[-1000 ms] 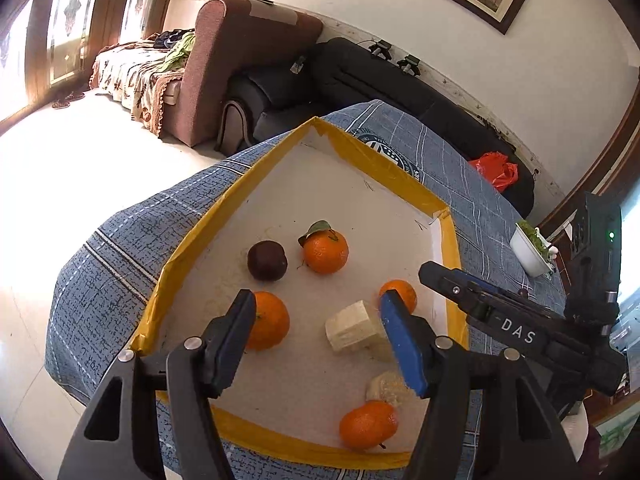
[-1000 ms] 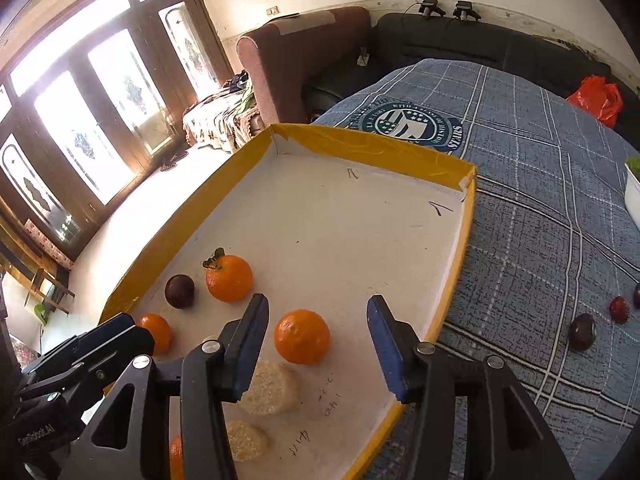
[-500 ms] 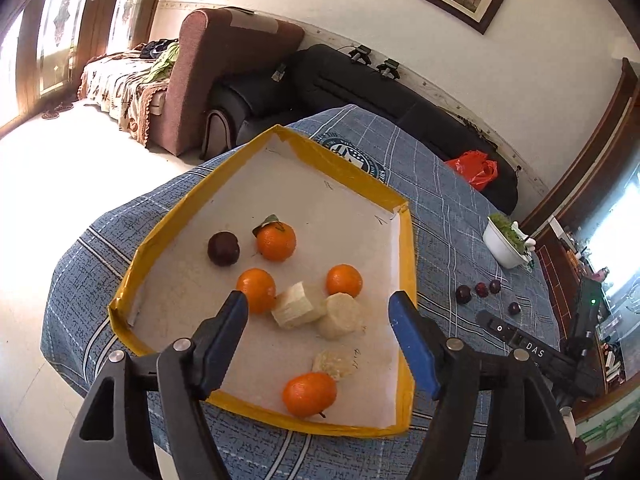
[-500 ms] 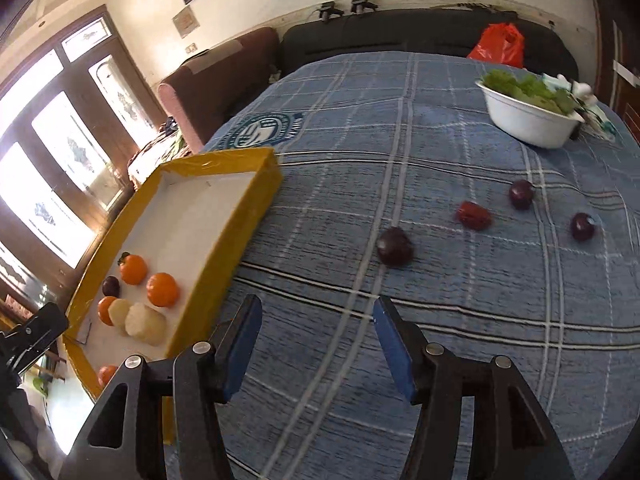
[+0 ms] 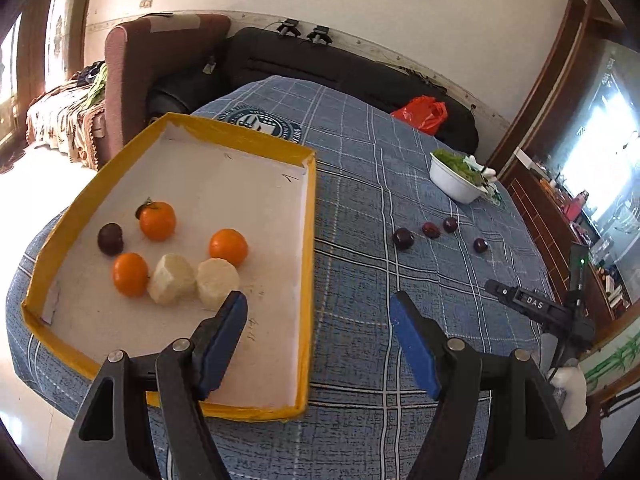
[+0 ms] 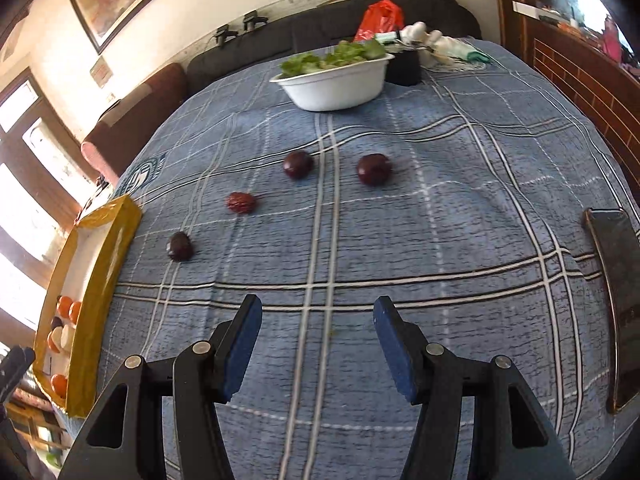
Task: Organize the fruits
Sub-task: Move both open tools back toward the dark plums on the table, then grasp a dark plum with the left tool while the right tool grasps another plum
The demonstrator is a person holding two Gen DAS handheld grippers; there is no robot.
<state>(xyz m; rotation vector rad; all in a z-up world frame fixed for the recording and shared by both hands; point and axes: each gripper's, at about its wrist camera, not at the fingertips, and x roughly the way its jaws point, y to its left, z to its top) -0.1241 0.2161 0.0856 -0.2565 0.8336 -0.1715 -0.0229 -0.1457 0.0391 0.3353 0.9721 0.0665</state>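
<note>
Left gripper [image 5: 318, 312] hangs above the near right corner of the yellow-rimmed tray [image 5: 306, 216], jaws spread wide, nothing between the blue pads [image 5: 224, 334], one pad over the white tray floor, the other over the blue plaid tablecloth [image 5: 360, 208]. Inside the tray, at 10 o'clock from that gripper, sit 3 oranges: the leafy orange [image 5: 157, 220] farthest back, a second orange [image 5: 228, 247] to its right, a third orange [image 5: 130, 274] nearest the left rim. A dark plum [image 5: 110, 238] lies just beside the leafy one, and 2 pale peeled chunks [image 5: 194, 278] touch each other in front of the oranges. Over to the right wrist view: right gripper [image 6: 318, 342] is also released, fingers wide apart, empty, poised over bare cloth. Ahead of it, 4 dark fruits lie loose on the cloth in a shallow arc: the nearest plum [image 6: 180, 246] at 11 o'clock, close to the tray's side wall, then a wrinkled red date [image 6: 241, 202], then a round plum [image 6: 298, 165] at 12 o'clock, and another plum [image 6: 373, 169] just right of that. Beyond them at 12 o'clock stands a white bowl of greens [image 6: 336, 84]. A dark phone [image 6: 614, 280] lies at 3 o'clock by the table edge.
</note>
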